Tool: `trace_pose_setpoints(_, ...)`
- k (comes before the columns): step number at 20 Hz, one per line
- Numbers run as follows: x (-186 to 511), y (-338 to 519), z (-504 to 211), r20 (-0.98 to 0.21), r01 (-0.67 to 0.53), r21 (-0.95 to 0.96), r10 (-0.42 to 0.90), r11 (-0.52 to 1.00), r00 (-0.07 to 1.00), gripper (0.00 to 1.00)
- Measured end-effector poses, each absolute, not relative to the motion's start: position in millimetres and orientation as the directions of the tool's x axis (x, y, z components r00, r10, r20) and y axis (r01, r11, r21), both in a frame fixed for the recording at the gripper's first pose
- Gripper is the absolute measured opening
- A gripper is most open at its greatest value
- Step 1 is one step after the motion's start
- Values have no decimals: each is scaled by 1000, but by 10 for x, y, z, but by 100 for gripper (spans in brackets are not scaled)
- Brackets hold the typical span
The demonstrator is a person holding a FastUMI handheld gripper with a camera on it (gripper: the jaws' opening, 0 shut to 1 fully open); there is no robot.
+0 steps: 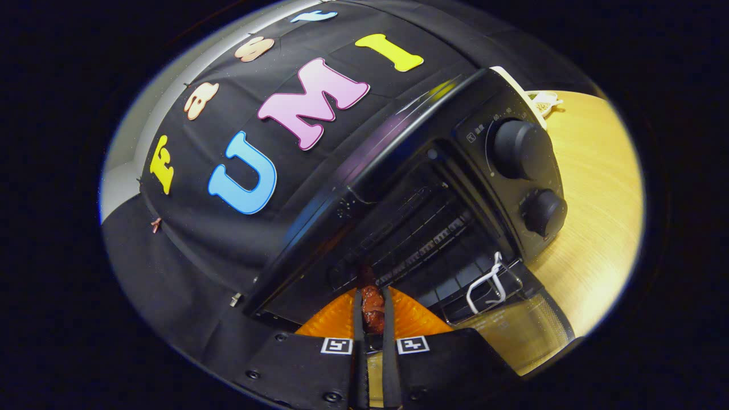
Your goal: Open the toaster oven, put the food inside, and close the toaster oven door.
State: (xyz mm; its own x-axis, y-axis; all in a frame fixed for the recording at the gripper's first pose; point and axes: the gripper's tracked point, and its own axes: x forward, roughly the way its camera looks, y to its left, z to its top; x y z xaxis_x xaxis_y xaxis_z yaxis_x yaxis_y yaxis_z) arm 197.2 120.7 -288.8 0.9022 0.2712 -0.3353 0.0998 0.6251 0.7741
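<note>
The black toaster oven [433, 188] with two round black knobs [521, 149] on its control panel is seen standing on the pale wooden tabletop [592, 205], and its glass door [512, 324], with a white wire handle [487, 285], is seen folded down and open. The opening step is therefore judged to be done. A dark reddish-brown piece of food [372, 307], narrow and glossy, is held between the fingers of the gripper [373, 319], which are closed almost together and pressed against it on both sides. The food is carried at the mouth of the oven, just before the wire rack [416, 239] inside the dark cavity, with the tip appearing to reach the threshold; whether it is already over the rack cannot be told. An orange ribbed surface [330, 322] is visible behind the fingers, and what it belongs to cannot be told. The placing step is judged to be under way but not finished: the food is yet to be released on the rack, and the door is yet to be lifted shut.
</note>
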Motion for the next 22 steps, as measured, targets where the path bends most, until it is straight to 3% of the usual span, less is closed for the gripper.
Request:
trace_pose_setpoints(6,1912,1206,-2873,-376,89,720,279,689,883,24)
trace_pose_setpoints(9,1845,1217,-2826,-385,30,656,300,754,873,45)
trace_pose_setpoints(12,1793,1204,-2718,-372,-30,582,299,813,879,93)
trace_pose_setpoints(15,1640,1223,-2653,-384,-72,539,322,839,865,98)
trace_pose_setpoints(22,1009,1044,-2491,-457,-174,399,360,900,813,98)
